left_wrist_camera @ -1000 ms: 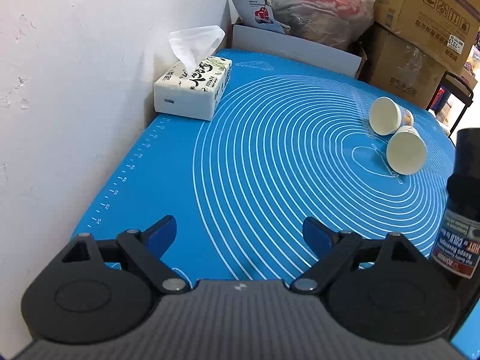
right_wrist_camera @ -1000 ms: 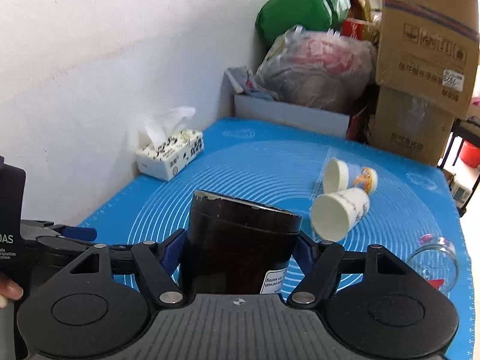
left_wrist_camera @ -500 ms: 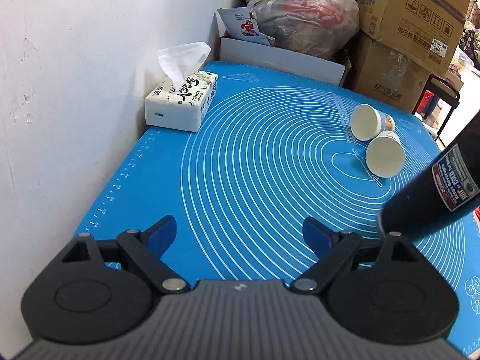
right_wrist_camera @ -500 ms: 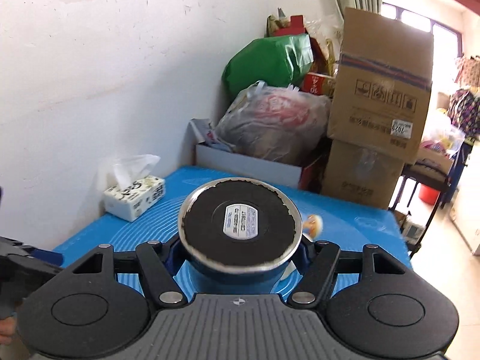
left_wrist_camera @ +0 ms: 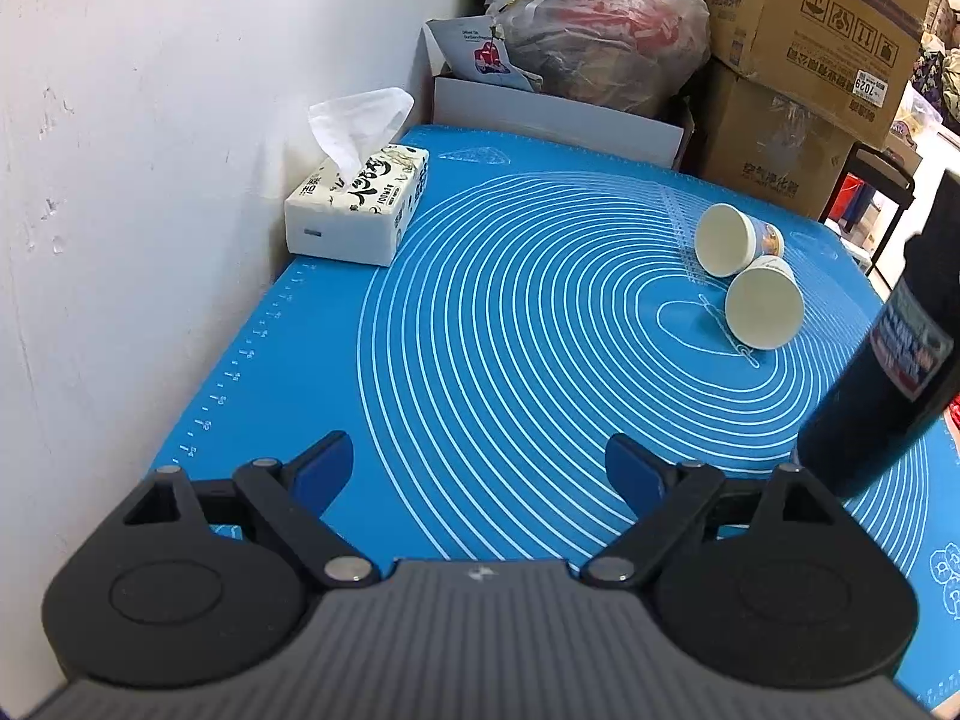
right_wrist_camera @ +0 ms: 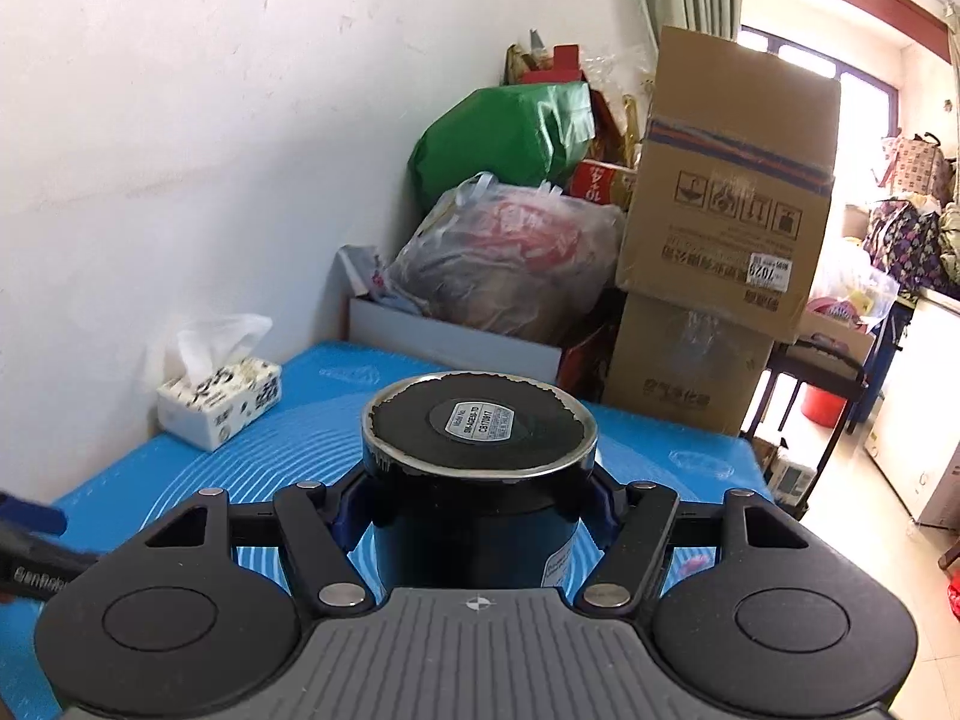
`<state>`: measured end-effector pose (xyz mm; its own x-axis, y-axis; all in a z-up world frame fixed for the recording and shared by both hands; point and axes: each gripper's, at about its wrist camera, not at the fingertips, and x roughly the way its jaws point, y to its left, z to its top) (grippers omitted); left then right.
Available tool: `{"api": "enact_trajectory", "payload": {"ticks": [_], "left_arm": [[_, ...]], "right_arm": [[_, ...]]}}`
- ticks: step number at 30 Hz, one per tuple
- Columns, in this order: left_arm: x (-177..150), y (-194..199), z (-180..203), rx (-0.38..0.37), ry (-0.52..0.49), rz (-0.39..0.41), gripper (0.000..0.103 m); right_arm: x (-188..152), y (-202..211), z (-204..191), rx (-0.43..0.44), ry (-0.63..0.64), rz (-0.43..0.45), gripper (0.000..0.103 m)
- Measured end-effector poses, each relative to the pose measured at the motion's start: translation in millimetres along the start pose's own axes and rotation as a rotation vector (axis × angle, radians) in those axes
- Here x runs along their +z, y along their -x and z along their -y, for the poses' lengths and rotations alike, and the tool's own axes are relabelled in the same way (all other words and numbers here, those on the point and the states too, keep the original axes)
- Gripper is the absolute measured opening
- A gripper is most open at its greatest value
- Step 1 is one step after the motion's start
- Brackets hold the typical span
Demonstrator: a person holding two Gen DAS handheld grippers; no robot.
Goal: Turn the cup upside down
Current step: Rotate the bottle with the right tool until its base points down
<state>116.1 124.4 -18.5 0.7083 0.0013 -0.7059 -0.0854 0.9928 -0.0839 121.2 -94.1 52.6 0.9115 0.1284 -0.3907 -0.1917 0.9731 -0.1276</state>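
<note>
- Currently the right gripper point(right_wrist_camera: 477, 498) clamps the dark cup point(right_wrist_camera: 480, 450) above the blue mat point(left_wrist_camera: 510, 330), base up.
- Lower it squarely, mouth flat, before releasing.
- Left gripper point(left_wrist_camera: 477, 471) idles, jaws apart, empty.

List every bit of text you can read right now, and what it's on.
"7029": sticker on the upper cardboard box.
"CB170917": round label on the black cup base, clamped in the right gripper; other lines too small.
Tissue box print: too stylised to read.
Cup side label: blurred.
</note>
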Motion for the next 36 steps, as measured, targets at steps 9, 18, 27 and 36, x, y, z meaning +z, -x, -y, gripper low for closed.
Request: {"api": "enact_trajectory", "payload": {"ticks": [9, 18, 27, 36], "left_arm": [[-2, -5, 2, 0.004, -0.005, -0.018, 0.091], [-4, -8, 7, -0.003, -0.017, -0.028, 0.091], [-6, -7, 11, -0.013, -0.027, -0.026, 0.091], [-5, -8, 10, -0.009, -0.022, -0.028, 0.091]], "right_arm": [[-14, -16, 13, -0.023, -0.059, -0.033, 0.065], [-15, -19, 18, -0.025, -0.066, -0.041, 0.066], [-14, -19, 17, -0.037, -0.060, -0.046, 0.070], [-17, -21, 15, -0.045, -0.050, -0.051, 0.072]]}}
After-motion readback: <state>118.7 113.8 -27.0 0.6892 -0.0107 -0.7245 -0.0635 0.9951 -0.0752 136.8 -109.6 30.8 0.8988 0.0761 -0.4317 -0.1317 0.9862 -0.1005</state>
